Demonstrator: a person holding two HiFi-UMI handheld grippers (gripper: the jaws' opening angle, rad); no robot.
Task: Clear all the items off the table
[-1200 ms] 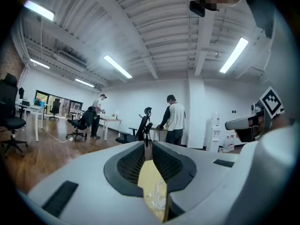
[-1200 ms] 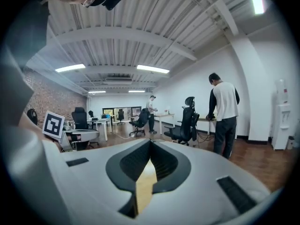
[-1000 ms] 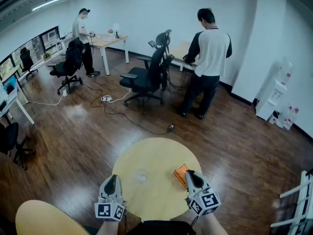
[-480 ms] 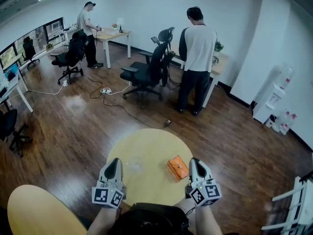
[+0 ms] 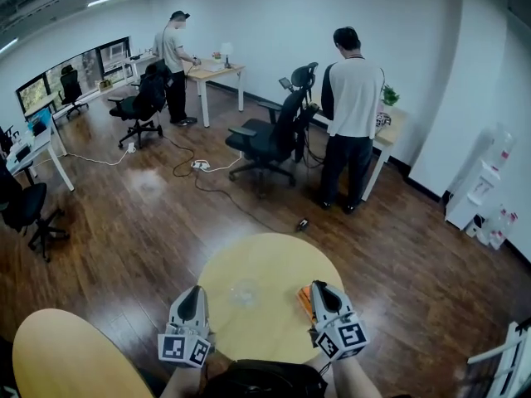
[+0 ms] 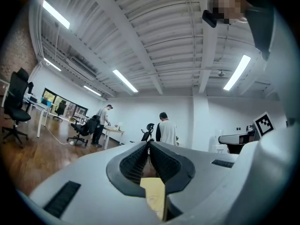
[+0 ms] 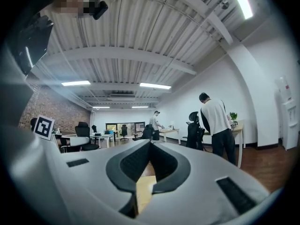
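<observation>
- While you read the head view, note that the round table holds two items. A clear glass stands near its middle, and an orange packet lies just beside the right gripper. The left gripper hovers over the near rim.
- Left gripper view: the jaws have just been closing and now meet at the tips, with nothing between them.
- Right gripper view: the jaws are pressed together and hold nothing.
- Judgement: clearing is unfinished, and you are between pickups. For the next grasp, spread the jaws first, then tip down. The flat packet probably needs a low pinch on its edge.
</observation>
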